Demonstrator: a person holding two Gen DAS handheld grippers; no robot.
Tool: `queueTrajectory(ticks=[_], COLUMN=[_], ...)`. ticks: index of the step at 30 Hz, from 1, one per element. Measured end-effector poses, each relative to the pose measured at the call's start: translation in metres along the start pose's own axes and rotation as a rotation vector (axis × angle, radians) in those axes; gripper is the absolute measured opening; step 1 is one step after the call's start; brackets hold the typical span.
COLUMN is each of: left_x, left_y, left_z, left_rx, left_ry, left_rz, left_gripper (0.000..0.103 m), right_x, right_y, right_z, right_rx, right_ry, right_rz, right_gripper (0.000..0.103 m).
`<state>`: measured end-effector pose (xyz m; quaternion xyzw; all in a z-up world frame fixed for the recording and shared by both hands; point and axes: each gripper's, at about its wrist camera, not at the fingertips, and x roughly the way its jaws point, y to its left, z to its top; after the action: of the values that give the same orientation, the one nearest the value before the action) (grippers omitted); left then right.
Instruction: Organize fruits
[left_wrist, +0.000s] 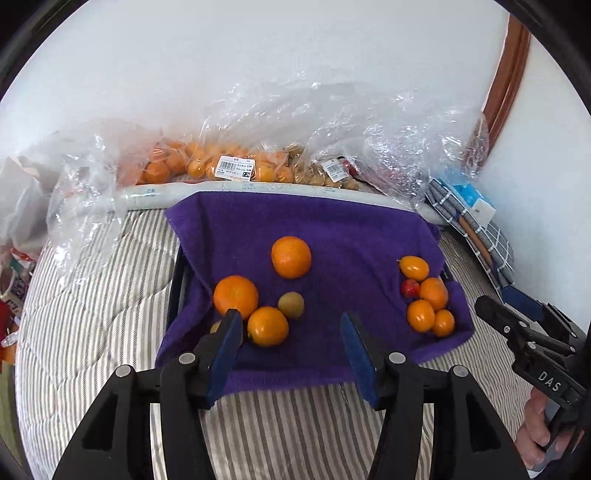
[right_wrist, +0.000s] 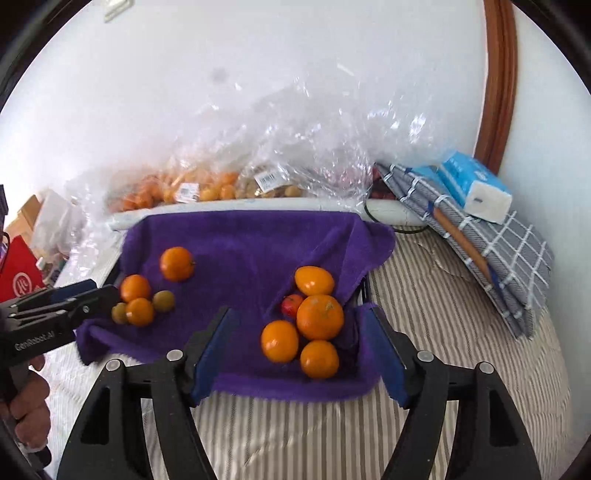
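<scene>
Overhead, both grippers are hovering wide open and gripping nothing: the left gripper (left_wrist: 291, 325) above three oranges (left_wrist: 235, 297) and greenish fruits, possibly kiwis (left_wrist: 291, 304), the right gripper (right_wrist: 301, 325) above another orange cluster (right_wrist: 320, 316), all lying on the purple towel (left_wrist: 332, 229).

"DAS" on right tongs (left_wrist: 524, 306); "GenRobot.AI" left (right_wrist: 103, 293).

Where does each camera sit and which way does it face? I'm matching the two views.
Left wrist: on the left gripper, facing the purple towel; right gripper enters at right.
Right wrist: on the right gripper, over the right fruit cluster; left gripper at left.
Shared: towel, fruit, plastic bags.
</scene>
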<state>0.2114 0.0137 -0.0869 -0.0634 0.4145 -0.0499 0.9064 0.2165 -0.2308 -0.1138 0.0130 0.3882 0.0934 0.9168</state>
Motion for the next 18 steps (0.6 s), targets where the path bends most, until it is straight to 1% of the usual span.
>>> queueTrajectory(ticks=[2, 5, 7, 8, 10, 13, 14, 15, 17, 18], left_x=[-0.021, -0.052, -0.072, -0.086, -0.107, -0.133, -0.143, -0.148, -0.164, -0.17], left_y=[-0.004, -0.008, -0.012, -0.015, -0.021, -0.029, -0.032, -0.035, -0.037, -0.039], left_z=[-0.007, -0.018, -0.024, -0.029, -0.038, -0.051, -0.058, -0.061, -0.072, -0.077], left_rx=[-0.002, -0.017, -0.021, -0.016, -0.005, -0.002, -0.002, -0.002, -0.002, -0.005], left_ry=[-0.02, -0.053, -0.075, -0.095, -0.131, -0.164, -0.176, -0.182, -0.204, -0.213], left_rz=[0.013, 0.011, 0.014, 0.032, 0.065, 0.074, 0.073, 0.075, 0.073, 0.073], left_gripper=[0.055, 0.064, 0.071, 0.075, 0.075, 0.081, 0.081, 0.082, 0.085, 0.086], right_x=[-0.02, -0.046, -0.067, -0.082, -0.104, -0.133, -0.145, -0.153, -0.168, -0.175], right_y=[0.0, 0.0, 0.0, -0.001, -0.002, -0.001, -0.001, -0.002, -0.003, -0.003], right_z=[-0.003, -0.012, -0.02, -0.025, -0.033, -0.045, -0.052, -0.057, -0.066, -0.07], right_rx=[0.016, 0.03, 0.038, 0.042, 0.047, 0.053, 0.059, 0.064, 0.07, 0.067], right_ry=[0.003, 0.019, 0.004, -0.009, -0.025, -0.048, -0.064, -0.072, -0.093, -0.107], right_rz=[0.005, 0.005, 0.002, 0.004, 0.012, -0.004, -0.016, -0.025, -0.042, -0.048], right_gripper=[0.072, 0.072, 0.072, 0.072, 0.072, 0.072, 0.073, 0.079, 0.085, 0.086])
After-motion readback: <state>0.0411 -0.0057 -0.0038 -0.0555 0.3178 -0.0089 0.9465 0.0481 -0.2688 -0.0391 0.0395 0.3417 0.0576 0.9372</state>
